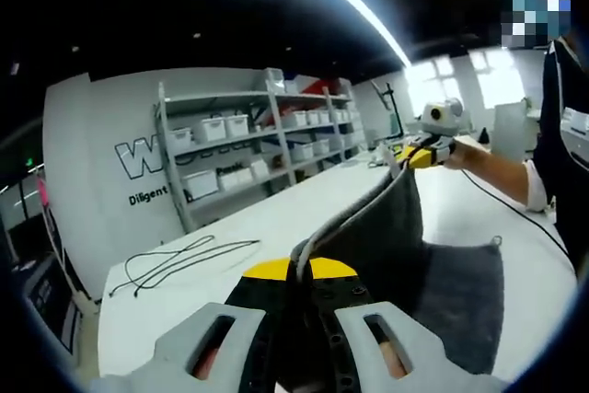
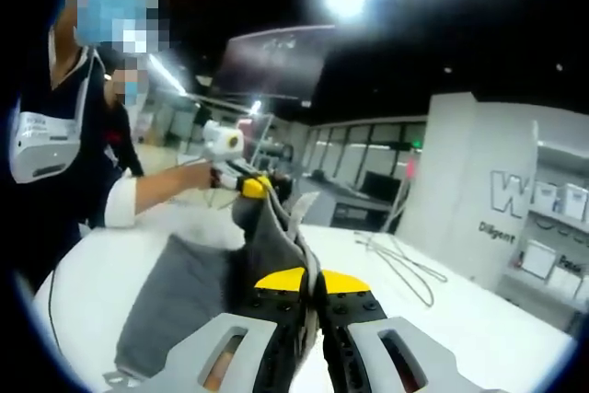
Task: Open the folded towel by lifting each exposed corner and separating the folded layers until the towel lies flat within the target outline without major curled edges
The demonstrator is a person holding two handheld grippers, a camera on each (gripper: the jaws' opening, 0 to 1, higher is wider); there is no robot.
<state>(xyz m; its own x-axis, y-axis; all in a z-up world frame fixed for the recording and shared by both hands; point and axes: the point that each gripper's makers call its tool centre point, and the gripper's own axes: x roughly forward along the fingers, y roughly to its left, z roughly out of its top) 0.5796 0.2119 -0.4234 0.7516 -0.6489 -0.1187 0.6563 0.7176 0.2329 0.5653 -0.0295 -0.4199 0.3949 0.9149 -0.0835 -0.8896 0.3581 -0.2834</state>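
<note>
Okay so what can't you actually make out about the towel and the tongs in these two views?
- Target outline: cannot be made out on the white table in either view.
- Towel's gripped edge: hidden inside the left tongs in the left gripper view, and inside the right tongs in the right gripper view.
- Towel's near edge: cut off behind the tongs at the bottom of both views.
- Shelf bins: contents too small to tell.

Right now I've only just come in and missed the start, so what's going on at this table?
A person is unfolding a grey towel with a gripper in each hand. The left gripper and the right gripper are each shut on an edge of the towel, lifting it taut between them above the white table. The rest of the towel hangs down onto the table, so it is not yet flat. A loose cable lies nearby.
</note>
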